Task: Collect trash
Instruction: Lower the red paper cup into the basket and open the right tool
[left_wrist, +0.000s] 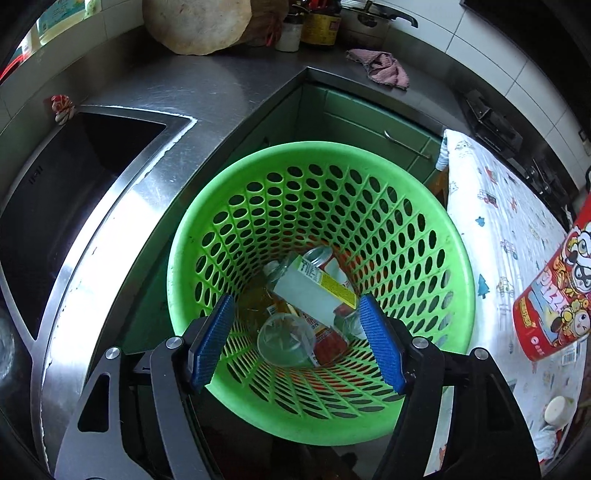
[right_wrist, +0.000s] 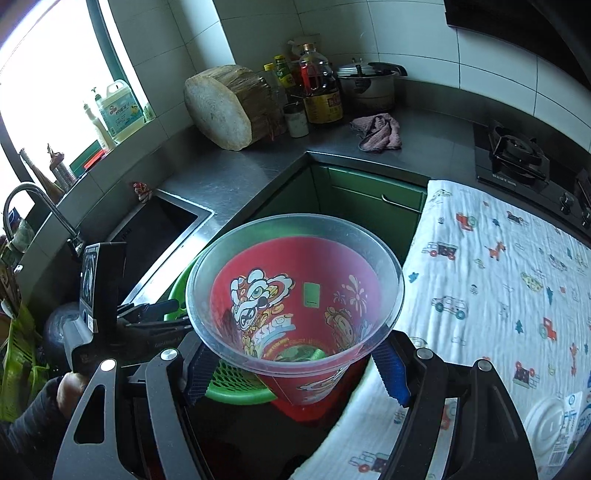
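Right claw is clamped on the red printed cup, mouth toward the camera, lower centre of the right wrist view. It sits partly over the near rim of the green basket. Left claw hangs spread and empty above the basket mouth (bottles and a clear cup already lie inside). My read: shift the cup toward basket centre, clear of the left claw and the cloth-covered tabletop, tilt down, then release.
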